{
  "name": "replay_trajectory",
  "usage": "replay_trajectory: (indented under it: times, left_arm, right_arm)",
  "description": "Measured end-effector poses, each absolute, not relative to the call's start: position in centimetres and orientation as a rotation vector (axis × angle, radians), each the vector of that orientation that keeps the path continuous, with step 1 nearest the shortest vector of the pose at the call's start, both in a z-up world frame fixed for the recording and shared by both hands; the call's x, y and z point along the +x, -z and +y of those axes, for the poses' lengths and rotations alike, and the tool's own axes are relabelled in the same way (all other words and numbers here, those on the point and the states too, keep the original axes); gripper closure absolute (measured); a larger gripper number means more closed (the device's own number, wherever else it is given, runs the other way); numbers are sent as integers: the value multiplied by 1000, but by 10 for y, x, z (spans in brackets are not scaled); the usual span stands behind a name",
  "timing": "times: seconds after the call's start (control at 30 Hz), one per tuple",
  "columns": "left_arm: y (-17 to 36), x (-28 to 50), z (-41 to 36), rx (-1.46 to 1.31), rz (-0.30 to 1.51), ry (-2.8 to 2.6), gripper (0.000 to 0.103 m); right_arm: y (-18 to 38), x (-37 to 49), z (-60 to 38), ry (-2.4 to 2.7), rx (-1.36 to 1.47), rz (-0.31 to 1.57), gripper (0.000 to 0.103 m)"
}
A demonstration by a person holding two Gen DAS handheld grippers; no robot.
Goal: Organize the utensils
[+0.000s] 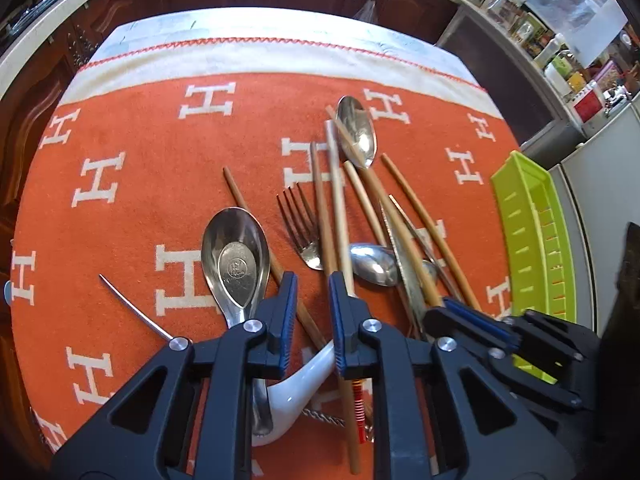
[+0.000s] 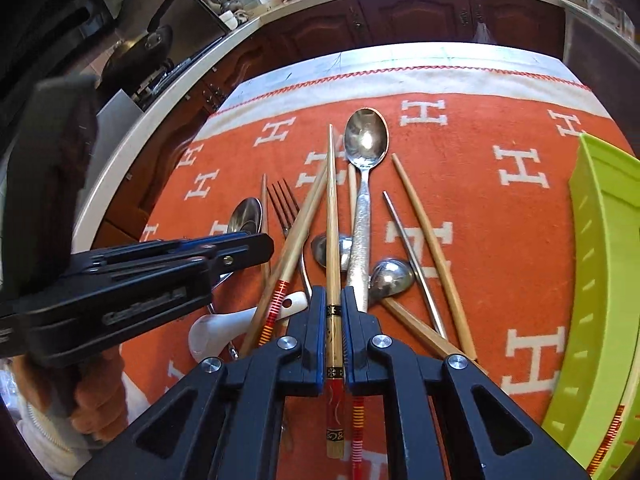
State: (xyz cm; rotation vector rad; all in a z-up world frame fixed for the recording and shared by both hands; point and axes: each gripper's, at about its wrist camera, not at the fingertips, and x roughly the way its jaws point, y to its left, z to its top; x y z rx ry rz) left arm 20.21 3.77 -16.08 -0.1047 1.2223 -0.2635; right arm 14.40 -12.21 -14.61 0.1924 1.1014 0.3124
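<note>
Barely started. Nearly all utensils still lay heaped on the orange cloth [image 1: 132, 184] over the table: big spoon [image 2: 366, 140], fork [image 1: 302, 232], white ceramic spoon [image 2: 224, 328], loose chopsticks. Green tray [image 2: 600, 280] sat at the right edge; we saw maybe one striped chopstick inside it. Right tool [image 2: 331, 312] was clamped on a decorated chopstick [image 2: 332, 216]. Left tool [image 1: 313, 296] had narrowed over the pile with a gap between its pads; we couldn't tell if it gripped anything.

Dark wooden kitchen cabinets [image 2: 420, 16] beneath a pale countertop [image 2: 168, 92], a frying pan [image 2: 136, 54] on the stove, crowded shelves [image 1: 560, 52], bright light.
</note>
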Motion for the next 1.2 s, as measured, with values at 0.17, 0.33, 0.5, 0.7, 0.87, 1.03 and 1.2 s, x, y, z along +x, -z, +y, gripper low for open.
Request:
replay_trajectory:
  times: [0.17,0.33,0.5,0.7,0.87,1.03,1.2]
  left_arm:
    - [168,204,32,-96,1241,256,91]
    - [169,205,25,-90,1252,252,91]
    - [166,204,25,-121,1260,255,91]
    - [168,202,16,-81,1260,242,91]
    - [171,204,10,-60,1261,219,93]
    - [171,206,7,-62,1259,190,97]
    - [165,203,14,-123,1262,139,98]
  right_arm:
    - [140,139,-131,-319,216,1086,96]
    - [138,136,-140,-321,236,1080,96]
    - [134,132,-148,-318,246,1073,96]
    - [132,128,-152,-323,256,1067,96]
    - [130,124,-157,-317,264,1058,96]
    - [127,119,-165,-309,281,1051,96]
    - [120,110,-175,-307,305,1034,96]
